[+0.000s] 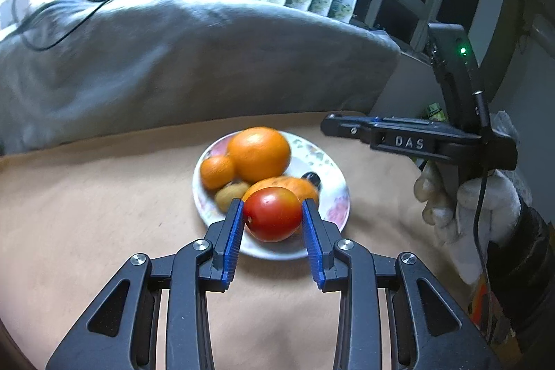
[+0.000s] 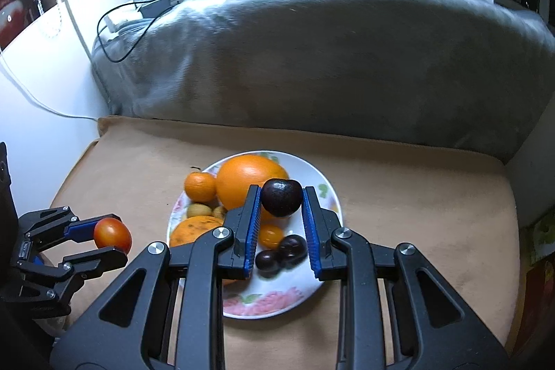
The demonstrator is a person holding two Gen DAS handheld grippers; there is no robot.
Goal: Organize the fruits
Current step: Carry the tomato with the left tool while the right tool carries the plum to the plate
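At centre frame in the left wrist view, the left gripper [image 1: 272,214] is clamping its blue fingers [image 1: 233,238] on a red tomato [image 1: 272,214], holding it over the near rim of a floral plate [image 1: 333,196]. In the right wrist view, the right gripper [image 2: 281,203] is pinching a dark cherry [image 2: 281,203] above the same plate, which is carrying a large orange [image 2: 248,179], a mandarin [image 2: 200,186] and two more cherries [image 2: 281,254]. The plate is sitting on a tan cushion [image 2: 399,196] below a grey blanket [image 2: 329,58] filling the upper frame.

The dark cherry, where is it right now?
The dark cherry is pinched in the right gripper, above the floral plate and just right of the big orange.
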